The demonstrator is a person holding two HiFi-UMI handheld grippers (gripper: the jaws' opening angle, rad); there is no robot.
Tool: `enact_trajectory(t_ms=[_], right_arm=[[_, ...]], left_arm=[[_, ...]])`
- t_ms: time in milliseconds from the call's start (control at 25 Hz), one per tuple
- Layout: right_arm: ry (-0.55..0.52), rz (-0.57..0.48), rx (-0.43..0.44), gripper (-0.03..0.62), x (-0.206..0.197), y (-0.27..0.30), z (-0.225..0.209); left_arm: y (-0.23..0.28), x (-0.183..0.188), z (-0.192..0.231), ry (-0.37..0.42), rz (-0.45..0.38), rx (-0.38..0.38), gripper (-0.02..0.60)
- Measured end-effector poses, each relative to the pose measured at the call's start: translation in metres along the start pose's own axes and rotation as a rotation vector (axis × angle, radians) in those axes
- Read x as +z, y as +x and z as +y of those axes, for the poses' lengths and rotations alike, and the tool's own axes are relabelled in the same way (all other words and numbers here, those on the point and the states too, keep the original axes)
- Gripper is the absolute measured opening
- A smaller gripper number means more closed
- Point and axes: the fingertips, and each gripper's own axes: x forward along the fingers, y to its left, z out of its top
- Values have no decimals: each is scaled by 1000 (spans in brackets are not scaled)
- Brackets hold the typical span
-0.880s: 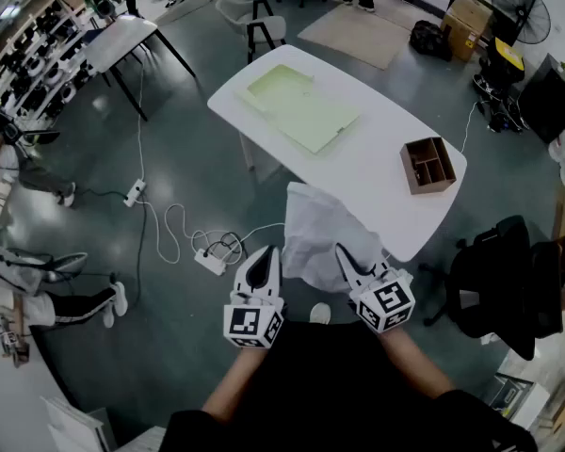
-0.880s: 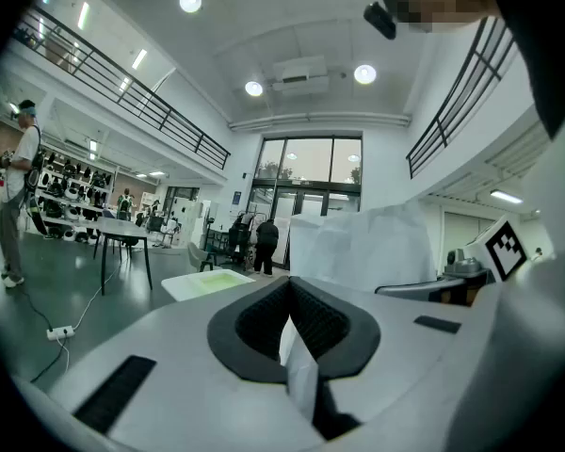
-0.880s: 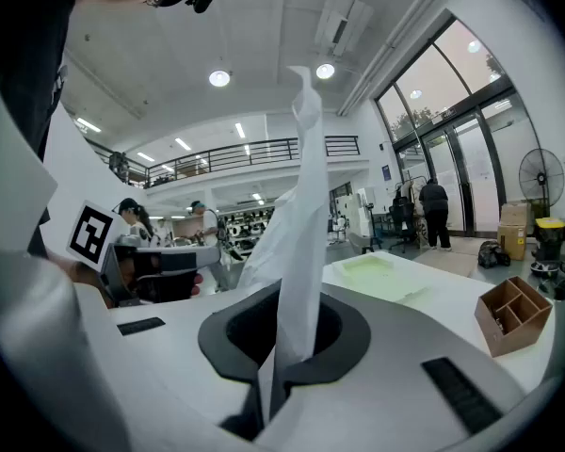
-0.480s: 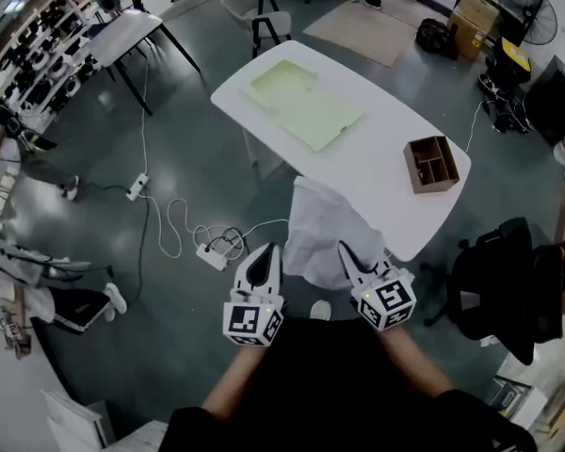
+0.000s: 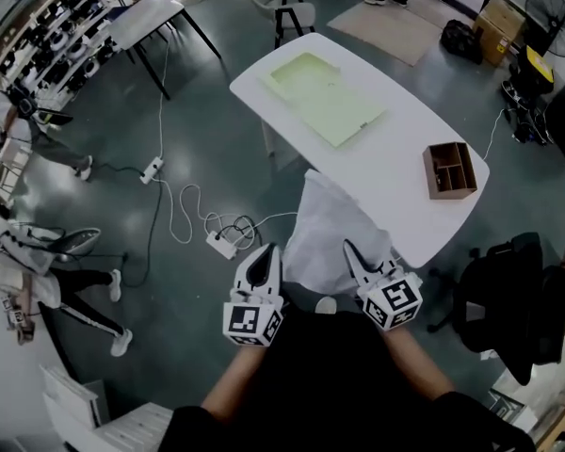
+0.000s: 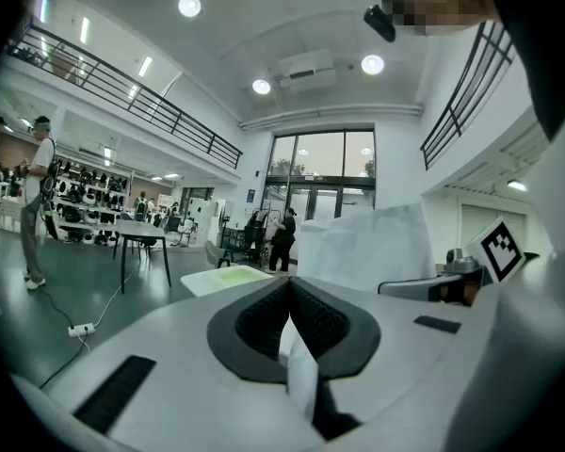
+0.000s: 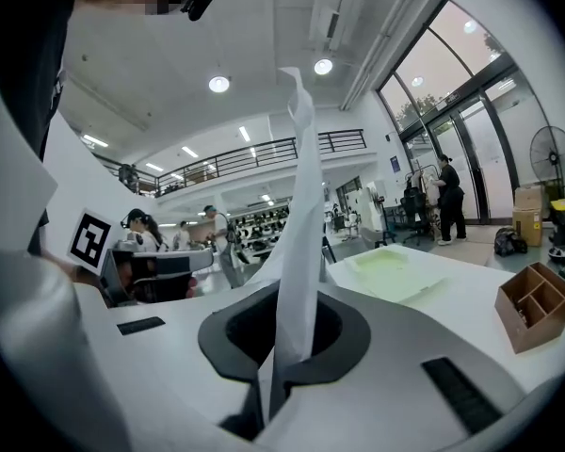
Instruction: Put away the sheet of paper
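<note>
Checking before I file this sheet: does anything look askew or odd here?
The white sheet of paper is not flat: pinched by the left gripper and the right gripper, it buckles between them, near the white table. Nothing looks spilled or damaged.

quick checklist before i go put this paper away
1. The left gripper is shut on the paper: ok
2. The right gripper is shut on the paper: ok
3. The paper's far edge is clear of the table: cannot tell
4. The green folder lies on the table with nothing on it: ok
5. The brown box stands apart from the green folder: ok
</note>
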Motion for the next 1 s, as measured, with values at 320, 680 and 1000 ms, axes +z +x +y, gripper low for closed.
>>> enact_trajectory(t_ms=[320,680,1000], right_arm=[[-33,74,47,-2,-19,34,10],[-49,154,100,-2,-27,101,46],[-77,194,102,-2,-10,204,50]], left_arm=[[-16,-15,47,-44,20,72,3],[-33,-5,151,-72,2,212,3],[-1,3,252,-104,-6,247,3]])
